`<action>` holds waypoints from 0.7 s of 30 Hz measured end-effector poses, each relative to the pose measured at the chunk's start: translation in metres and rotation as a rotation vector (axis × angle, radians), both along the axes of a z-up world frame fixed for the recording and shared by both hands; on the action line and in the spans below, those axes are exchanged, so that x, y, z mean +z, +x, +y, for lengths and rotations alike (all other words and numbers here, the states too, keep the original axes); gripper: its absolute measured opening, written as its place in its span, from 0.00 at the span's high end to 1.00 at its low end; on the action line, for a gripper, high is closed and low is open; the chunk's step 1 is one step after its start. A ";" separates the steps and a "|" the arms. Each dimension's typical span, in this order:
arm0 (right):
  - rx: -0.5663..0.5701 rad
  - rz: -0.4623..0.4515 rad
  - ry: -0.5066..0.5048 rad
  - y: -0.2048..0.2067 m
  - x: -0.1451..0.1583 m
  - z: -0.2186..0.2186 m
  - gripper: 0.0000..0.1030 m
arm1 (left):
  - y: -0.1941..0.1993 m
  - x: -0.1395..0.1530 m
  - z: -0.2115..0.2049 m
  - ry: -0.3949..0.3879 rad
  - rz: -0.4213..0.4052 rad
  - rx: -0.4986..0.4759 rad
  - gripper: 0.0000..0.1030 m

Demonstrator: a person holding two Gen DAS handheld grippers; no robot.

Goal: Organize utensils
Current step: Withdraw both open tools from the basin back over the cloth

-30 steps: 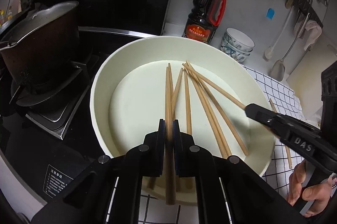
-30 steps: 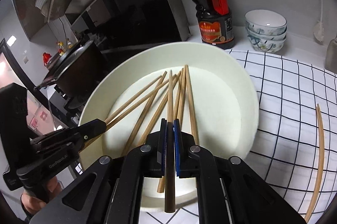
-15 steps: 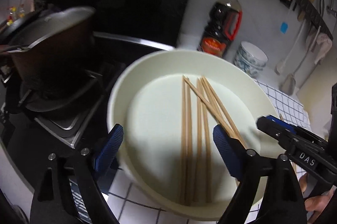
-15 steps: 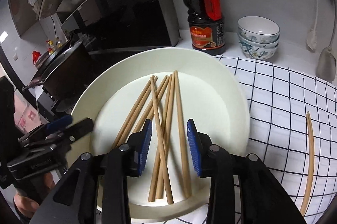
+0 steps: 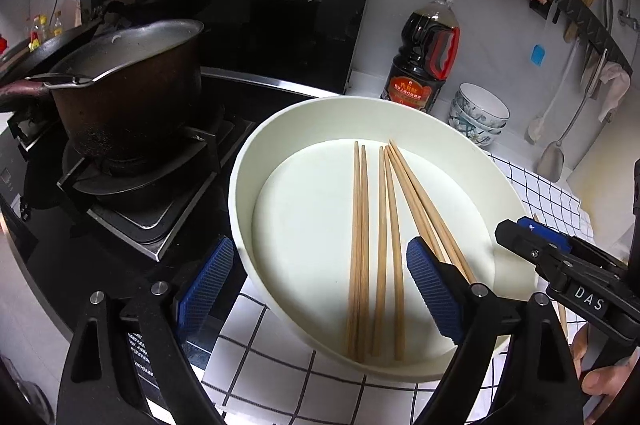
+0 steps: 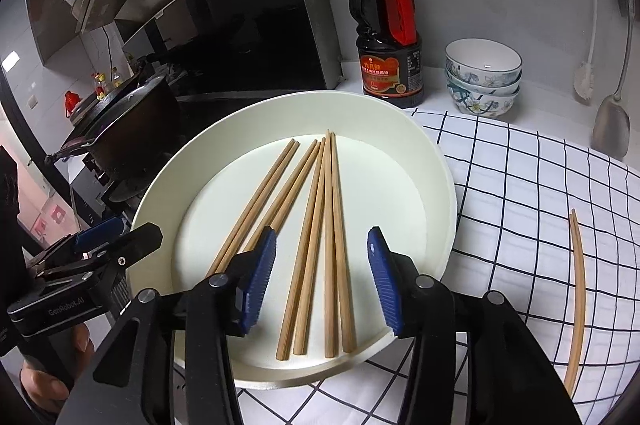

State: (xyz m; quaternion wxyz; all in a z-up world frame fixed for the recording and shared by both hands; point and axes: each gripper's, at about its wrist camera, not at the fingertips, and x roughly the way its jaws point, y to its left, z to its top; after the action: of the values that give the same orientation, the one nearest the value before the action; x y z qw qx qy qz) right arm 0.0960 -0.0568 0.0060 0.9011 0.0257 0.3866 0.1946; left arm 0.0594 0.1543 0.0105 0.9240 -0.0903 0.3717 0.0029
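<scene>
Several wooden chopsticks (image 5: 384,225) lie side by side in a round cream dish (image 5: 320,105), tips pointing away. My left gripper (image 5: 320,285) hovers over the dish's near edge, jaws wide and still opening, its blue pads (image 5: 432,289) touching nothing. In the right wrist view the same chopsticks (image 6: 328,205) fan across the dish (image 6: 440,161). My right gripper (image 6: 322,279) is above their near ends, jaws opening, pads clear of them. One more pair of chopsticks (image 6: 576,289) lies on the checked cloth at the right.
A dark pot (image 5: 128,85) sits on the gas stove left of the dish. Behind it stand a soy sauce bottle (image 6: 388,37) and stacked bowls (image 6: 482,77). A checked cloth (image 6: 520,185) covers the counter; ladles hang on the wall (image 5: 560,145).
Both grippers were shut on a chopstick each; both have opened and let go. The chopsticks now lie straighter in the dish, and the left gripper has drawn back a little.
</scene>
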 end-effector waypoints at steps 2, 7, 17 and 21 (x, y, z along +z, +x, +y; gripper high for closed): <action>0.001 -0.007 0.000 -0.004 0.002 -0.001 0.52 | -0.004 0.002 -0.002 0.003 -0.007 -0.004 0.14; -0.004 -0.027 0.000 -0.014 0.006 -0.008 0.42 | -0.014 0.005 -0.006 -0.003 -0.022 -0.015 0.11; -0.038 -0.043 0.002 -0.043 0.009 -0.052 0.33 | -0.041 0.011 -0.040 0.044 -0.064 -0.039 0.06; -0.082 -0.042 -0.012 -0.054 0.007 -0.083 0.32 | -0.049 0.009 -0.065 0.048 -0.062 -0.074 0.06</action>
State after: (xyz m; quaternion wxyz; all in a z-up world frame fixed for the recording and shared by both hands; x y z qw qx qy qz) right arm 0.0421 -0.1396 0.0128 0.9164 0.0322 0.3674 0.1555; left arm 0.0108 0.0897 0.0198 0.9364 -0.0545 0.3456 -0.0251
